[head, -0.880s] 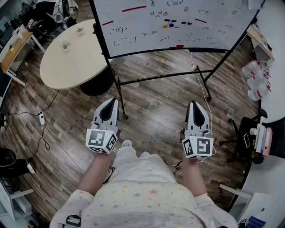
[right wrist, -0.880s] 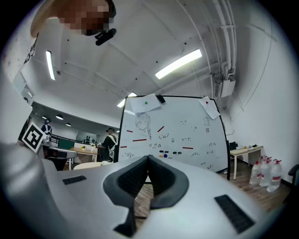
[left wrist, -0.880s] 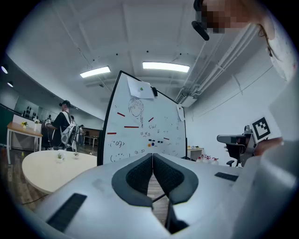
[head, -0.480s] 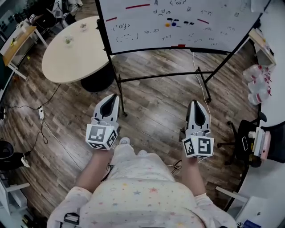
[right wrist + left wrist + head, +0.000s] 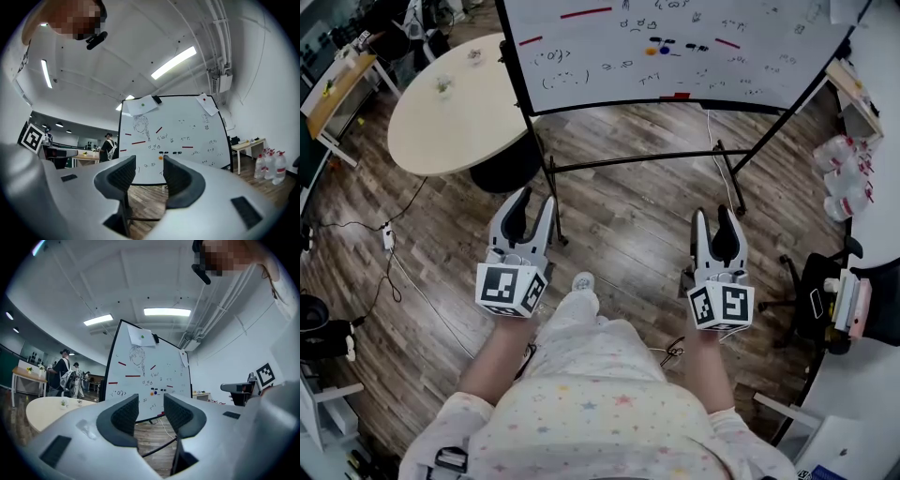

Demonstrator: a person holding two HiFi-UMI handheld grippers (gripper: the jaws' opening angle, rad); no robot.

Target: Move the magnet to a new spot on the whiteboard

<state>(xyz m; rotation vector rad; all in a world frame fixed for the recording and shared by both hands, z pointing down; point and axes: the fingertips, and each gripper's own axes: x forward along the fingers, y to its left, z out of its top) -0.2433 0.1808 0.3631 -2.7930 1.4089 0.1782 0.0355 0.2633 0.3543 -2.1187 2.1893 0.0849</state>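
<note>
Wood floor [image 5: 628, 225] of an open office, seen from steeply above. Whiteboard [image 5: 750, 56] stands upright on a black frame, ahead of both tools and well apart from them. It carries small doodles, a few red strips [image 5: 586, 12] and a cluster of magnets near its middle. In that cluster the orange magnet [image 5: 652, 52] sits with a blue magnet [image 5: 664, 51] just beside it, and small black ones sit above them. The cluster lies forward of the space between the two tools. No tool touches it.

Left tool [image 5: 534, 199]: held low in front of the person's body, pointed toward the board. Jaws apart, nothing between them. In the left gripper view only floor and the board's lower part show through the gap, and the orange magnet sits just above it.

Right tool [image 5: 715, 214]: about level with the left one, also pointed at the board. Jaws apart, empty. In the right gripper view the orange magnet shows far off above the gap between the pads.

Round desk [image 5: 450, 112]: forward and to the left of the left tool, beside the board's left edge. Water bottles [image 5: 844, 178]: forward and to the right of the right tool.
</note>
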